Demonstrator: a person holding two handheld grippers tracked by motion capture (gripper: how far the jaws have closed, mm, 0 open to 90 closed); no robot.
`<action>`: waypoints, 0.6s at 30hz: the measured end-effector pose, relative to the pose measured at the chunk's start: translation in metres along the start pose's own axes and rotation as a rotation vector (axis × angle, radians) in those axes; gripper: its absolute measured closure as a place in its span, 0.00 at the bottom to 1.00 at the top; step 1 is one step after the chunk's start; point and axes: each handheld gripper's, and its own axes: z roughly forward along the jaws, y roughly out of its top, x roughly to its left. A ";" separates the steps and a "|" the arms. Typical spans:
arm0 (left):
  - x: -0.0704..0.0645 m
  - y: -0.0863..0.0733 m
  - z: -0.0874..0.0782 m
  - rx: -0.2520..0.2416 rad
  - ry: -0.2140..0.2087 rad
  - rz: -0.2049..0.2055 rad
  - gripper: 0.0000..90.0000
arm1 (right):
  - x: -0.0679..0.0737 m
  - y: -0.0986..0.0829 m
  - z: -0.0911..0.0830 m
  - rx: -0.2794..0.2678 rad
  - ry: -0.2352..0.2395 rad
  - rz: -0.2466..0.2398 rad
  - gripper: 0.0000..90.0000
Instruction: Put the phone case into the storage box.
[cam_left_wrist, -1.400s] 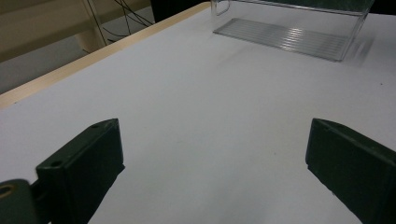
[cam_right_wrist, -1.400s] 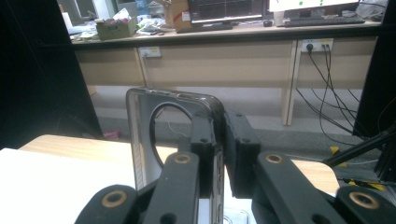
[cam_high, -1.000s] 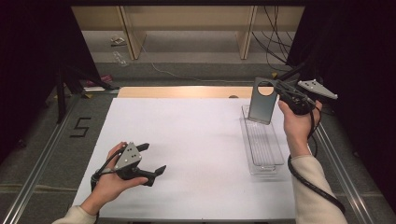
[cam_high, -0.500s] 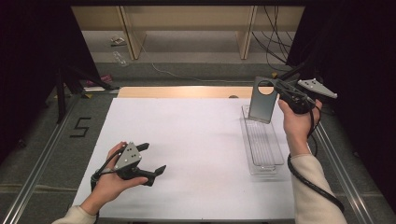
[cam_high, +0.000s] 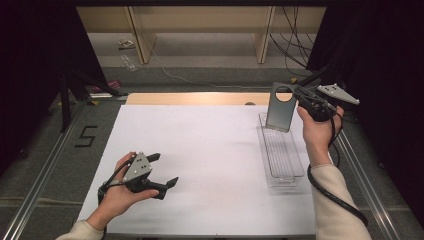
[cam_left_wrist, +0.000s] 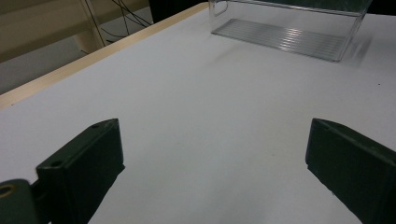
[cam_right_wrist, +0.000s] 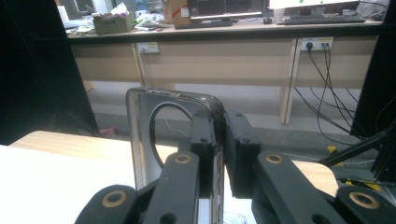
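Left gripper (cam_high: 162, 170) sits lower left of the high view, low over the white tabletop (cam_high: 210, 150), jaws spread wide, nothing btwn them; its own view has bare white surface btwn both black jaws.

Right gripper (cam_high: 295, 93) is up at mid-right, jaws closed on the side edge of a phone case (cam_high: 279, 114). Case hangs upright, its lower end just over the far end of the clear tray (cam_high: 287, 177); can't tell if it touches the tray. In the right gripper view the case (cam_right_wrist: 149, 140) fills centre-left, big round camera hole near its top, jaws pinching its right-hand rim.

Handling, my read: case looks thin, light, prob a bit flexible w/ a smooth glossy edge, so it could twist or slip in a rim pinch. Best grip looks like mid-side rail, away from the hole. Tray looks like rigid clear plastic, ribbed floor, light enough to skid if nudged.

Surface: matte white sheet on a wood-edged table. Beyond: grey floor, wooden desk legs (cam_high: 142, 35), cables (cam_high: 295, 35) upper right, dark curtains both sides.
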 end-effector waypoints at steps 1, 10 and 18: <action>0.000 0.000 0.000 0.000 0.000 0.000 0.04 | 0.000 0.000 0.000 0.001 -0.001 -0.002 0.92; 0.000 0.000 0.000 0.002 0.004 -0.001 0.04 | 0.000 0.000 0.004 0.003 -0.002 -0.006 0.92; 0.001 0.000 0.000 0.000 0.003 -0.004 0.04 | 0.001 0.000 0.007 0.001 -0.003 -0.010 0.92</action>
